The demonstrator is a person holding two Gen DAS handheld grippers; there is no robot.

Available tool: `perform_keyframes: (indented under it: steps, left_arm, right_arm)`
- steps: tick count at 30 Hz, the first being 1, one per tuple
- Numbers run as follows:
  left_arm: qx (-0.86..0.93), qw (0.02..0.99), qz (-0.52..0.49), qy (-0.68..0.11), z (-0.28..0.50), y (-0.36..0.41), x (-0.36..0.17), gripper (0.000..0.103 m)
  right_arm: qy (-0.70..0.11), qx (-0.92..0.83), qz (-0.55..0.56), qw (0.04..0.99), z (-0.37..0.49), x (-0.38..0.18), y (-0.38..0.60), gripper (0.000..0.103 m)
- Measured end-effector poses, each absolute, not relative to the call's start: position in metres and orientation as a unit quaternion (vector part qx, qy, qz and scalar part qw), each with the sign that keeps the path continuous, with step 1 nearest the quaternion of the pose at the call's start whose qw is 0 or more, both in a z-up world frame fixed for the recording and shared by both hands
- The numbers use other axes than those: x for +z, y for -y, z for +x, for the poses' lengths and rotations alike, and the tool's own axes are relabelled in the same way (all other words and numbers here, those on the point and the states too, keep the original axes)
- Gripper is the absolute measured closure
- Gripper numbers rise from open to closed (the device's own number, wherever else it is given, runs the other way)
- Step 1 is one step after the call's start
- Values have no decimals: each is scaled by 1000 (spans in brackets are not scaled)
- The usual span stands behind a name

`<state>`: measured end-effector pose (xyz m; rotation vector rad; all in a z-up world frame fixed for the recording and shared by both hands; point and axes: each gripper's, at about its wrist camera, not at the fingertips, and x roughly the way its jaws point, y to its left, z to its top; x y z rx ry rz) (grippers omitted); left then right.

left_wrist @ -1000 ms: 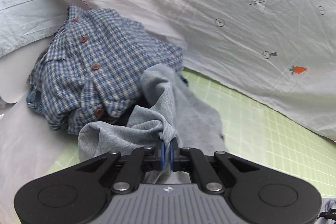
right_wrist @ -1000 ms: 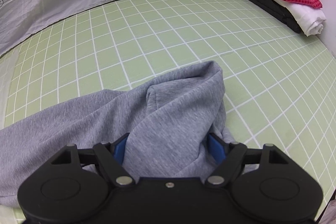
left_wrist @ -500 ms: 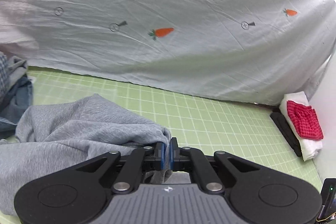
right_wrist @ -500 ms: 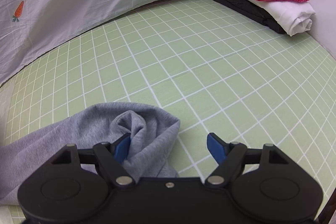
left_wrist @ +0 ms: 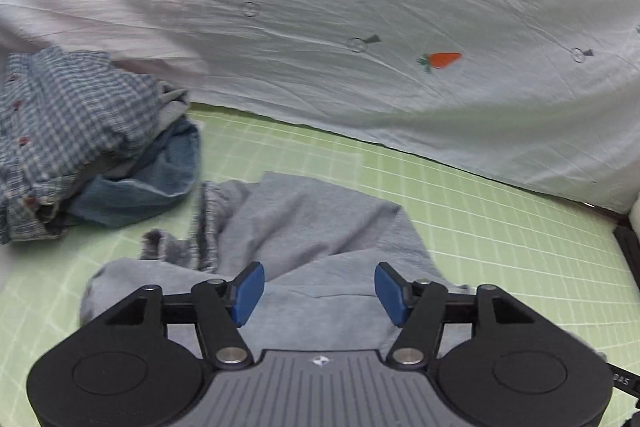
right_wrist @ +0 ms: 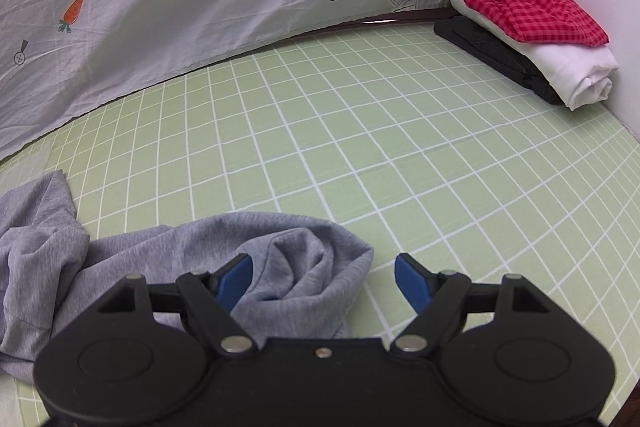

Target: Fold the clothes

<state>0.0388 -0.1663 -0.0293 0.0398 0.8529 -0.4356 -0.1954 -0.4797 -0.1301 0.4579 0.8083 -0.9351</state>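
A grey garment point(left_wrist: 304, 223) lies crumpled on the green gridded mat point(left_wrist: 500, 227). My left gripper point(left_wrist: 319, 291) is open just above it, with grey cloth showing between the blue pads, not pinched. The garment also shows in the right wrist view point(right_wrist: 288, 259), bunched at the lower left. My right gripper point(right_wrist: 323, 281) is open over its bunched edge; the left pad point(right_wrist: 234, 279) is beside the cloth and the right pad is over bare mat.
A heap with a blue checked shirt point(left_wrist: 68, 131) and denim point(left_wrist: 160, 171) lies at the mat's left. A folded stack of red checked point(right_wrist: 524, 5), white and black clothes sits at the far right corner. A carrot-print sheet point(left_wrist: 360, 27) hangs behind.
My left gripper has opened and let go of the grey garment, which now lies on the mat. The right gripper stays open; the garment has slid left under it.
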Motion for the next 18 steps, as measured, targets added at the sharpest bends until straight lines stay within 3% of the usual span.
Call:
perform_keyframes:
  steps: [7, 15, 18]
  left_arm:
    - [-124, 874, -33, -469, 72, 96, -62, 32]
    - [-122, 847, -67, -514, 94, 69, -87, 32]
    - [-135, 842, -48, -520, 96, 77, -88, 37]
  right_arm:
    - [-377, -432, 195, 796, -168, -131, 453, 6]
    - [-367, -374, 169, 835, -117, -122, 411, 5]
    - [-370, -343, 165, 848, -94, -123, 395, 5]
